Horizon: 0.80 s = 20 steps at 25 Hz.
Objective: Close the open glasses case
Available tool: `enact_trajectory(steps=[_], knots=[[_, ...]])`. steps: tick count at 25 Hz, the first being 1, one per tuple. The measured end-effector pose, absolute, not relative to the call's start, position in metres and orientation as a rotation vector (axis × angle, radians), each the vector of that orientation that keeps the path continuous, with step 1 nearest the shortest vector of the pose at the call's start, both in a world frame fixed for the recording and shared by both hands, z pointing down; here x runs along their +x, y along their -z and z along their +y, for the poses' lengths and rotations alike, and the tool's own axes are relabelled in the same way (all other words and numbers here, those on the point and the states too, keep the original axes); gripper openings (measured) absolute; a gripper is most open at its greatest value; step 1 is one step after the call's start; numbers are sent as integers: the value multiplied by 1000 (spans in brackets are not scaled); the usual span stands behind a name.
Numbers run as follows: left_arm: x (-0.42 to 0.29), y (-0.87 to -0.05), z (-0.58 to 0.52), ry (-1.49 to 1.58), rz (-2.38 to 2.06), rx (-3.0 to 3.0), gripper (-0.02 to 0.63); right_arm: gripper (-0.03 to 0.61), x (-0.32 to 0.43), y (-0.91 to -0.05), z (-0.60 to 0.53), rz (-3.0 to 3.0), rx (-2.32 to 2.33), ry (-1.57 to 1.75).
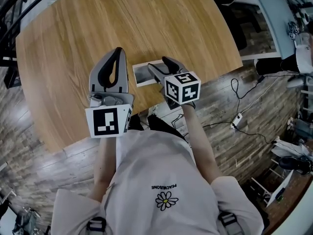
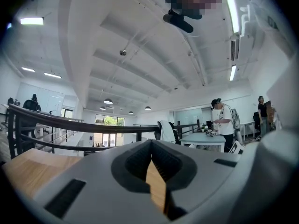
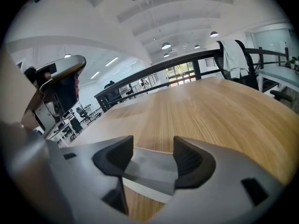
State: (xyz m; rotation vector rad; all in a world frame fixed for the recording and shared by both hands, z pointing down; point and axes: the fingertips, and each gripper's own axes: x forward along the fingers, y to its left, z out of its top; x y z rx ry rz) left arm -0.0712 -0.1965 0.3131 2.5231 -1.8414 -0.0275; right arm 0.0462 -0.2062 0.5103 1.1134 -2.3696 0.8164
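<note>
The person is standing at the near rim of a round wooden table (image 1: 98, 18), holding both claws out over it. The right claw (image 1: 160, 65) is reaching low over the case (image 1: 142, 73), its jaws spread wide. The case is lying flat on the wood, directly between and under those jaws. Its grey face and pale edge are filling the gap from one dark pad to the other. Whether the pads are touching it, I cannot tell. Most of the case is sticking out to the left of the right claw, toward the left claw (image 1: 117, 50). From above it is looking like a shallow grey tray with a white rim, and I cannot make out a lid.

The left claw is being held just left of the case, apart from it. Its jaws are pressed together at the tips and are pinching nothing, with only a sliver of wood showing through the slot below them. It is pointing away from the person and tilting upward. Far beyond its tips, a bystander (image 2: 223, 120) in a white top is standing at a desk.
</note>
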Motion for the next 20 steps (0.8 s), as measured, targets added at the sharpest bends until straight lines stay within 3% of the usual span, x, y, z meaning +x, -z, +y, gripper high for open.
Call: enact_trajectory(steps=[20], knots=[[-64, -321, -201, 41, -1793, 2534, 17, 255, 57, -535, -151, -2288, 1130, -909]])
